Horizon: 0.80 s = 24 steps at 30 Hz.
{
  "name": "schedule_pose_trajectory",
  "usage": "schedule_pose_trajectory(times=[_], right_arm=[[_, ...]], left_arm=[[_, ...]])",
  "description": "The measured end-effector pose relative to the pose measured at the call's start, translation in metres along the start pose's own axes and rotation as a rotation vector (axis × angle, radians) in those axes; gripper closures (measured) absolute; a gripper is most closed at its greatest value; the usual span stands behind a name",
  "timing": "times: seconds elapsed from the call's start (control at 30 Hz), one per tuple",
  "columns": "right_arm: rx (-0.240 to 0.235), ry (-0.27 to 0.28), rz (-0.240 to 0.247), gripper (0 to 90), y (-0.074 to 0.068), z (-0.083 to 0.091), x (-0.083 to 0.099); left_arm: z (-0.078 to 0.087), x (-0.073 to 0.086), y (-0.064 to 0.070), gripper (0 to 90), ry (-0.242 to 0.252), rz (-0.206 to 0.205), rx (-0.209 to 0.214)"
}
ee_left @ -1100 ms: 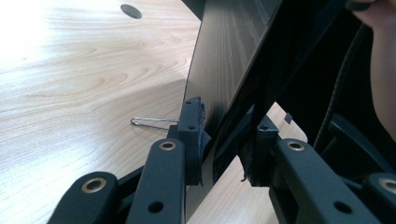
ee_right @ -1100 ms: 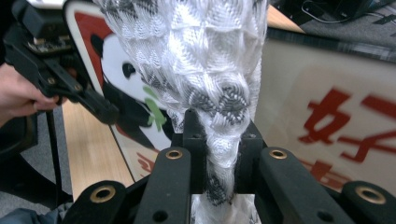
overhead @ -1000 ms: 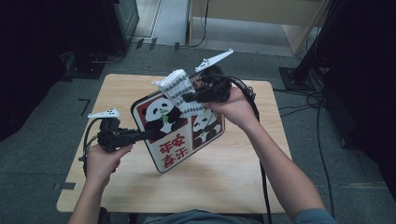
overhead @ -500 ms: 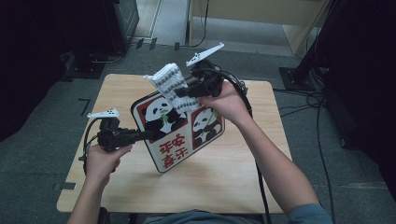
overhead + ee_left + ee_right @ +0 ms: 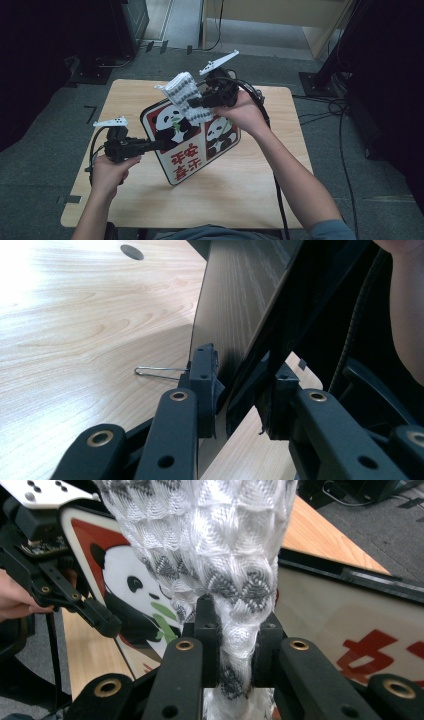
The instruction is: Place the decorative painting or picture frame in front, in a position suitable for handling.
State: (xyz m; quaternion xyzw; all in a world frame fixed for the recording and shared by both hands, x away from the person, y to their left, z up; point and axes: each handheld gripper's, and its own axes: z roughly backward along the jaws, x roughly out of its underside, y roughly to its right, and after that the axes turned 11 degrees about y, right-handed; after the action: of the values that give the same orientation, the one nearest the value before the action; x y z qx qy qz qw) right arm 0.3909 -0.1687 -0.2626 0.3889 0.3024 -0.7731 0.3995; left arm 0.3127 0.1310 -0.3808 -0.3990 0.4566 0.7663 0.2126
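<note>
The panda board is pinched at its left edge by the left gripper. The cloth, squeezed in the right gripper, is held against the board's upper middle.

A light wooden desk with rounded corners stands on a grey carpeted floor. A thin wire clip lies on the desk top, and a dark round hole sits near one desk edge. Black cables trail over the floor beyond the desk's right edge.
</note>
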Motion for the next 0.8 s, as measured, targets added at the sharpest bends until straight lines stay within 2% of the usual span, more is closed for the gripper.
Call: schedule_pose_trajectory(times=[0.67,0.8], right_arm=[[-0.017,-0.020,-0.017,79.2,0.002,-0.007,0.019],[-0.017,-0.026,-0.020,79.2,0.002,-0.010,0.024]], left_arm=[[0.000,0.000,0.000,72.9,0.001,-0.004,0.001],[0.000,0.000,-0.001,72.6,0.002,0.005,0.003]])
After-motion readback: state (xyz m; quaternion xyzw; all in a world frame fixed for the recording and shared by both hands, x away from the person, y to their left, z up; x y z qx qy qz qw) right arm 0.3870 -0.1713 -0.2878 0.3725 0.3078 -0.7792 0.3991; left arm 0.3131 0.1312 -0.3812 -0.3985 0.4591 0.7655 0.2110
